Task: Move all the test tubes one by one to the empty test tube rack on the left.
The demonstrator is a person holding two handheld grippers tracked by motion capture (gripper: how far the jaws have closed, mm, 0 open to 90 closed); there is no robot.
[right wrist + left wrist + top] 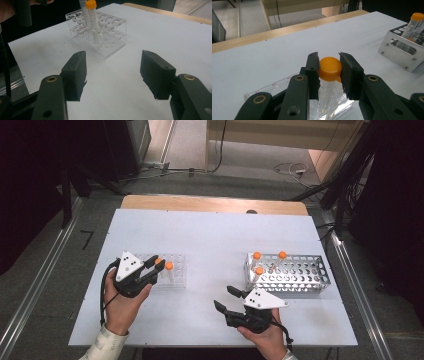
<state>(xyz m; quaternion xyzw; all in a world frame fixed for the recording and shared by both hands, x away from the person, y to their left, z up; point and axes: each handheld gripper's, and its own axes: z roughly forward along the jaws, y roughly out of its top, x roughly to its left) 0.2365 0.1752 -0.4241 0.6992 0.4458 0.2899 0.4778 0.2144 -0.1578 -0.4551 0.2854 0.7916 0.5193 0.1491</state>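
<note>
A clear plastic tube rack [178,279] stands on the left of the white table and holds two orange-capped tubes. My left gripper [154,266] is shut on the orange cap of one tube [329,68], a black pad pressing each side; that tube stands upright in the rack. The second tube's cap [169,265] sits just behind it. In the right gripper view this rack [113,42] lies ahead with a capped tube [91,15] upright in it. My right gripper [226,298] rests near the table's front edge, open, with nothing between its pads [113,68].
A perforated metal rack [300,287] at the right holds three orange-capped tubes [257,255]; it also appears at the right edge of the left gripper view [402,53]. A wooden strip [215,204] borders the table's far side. Cables lie on the floor beyond.
</note>
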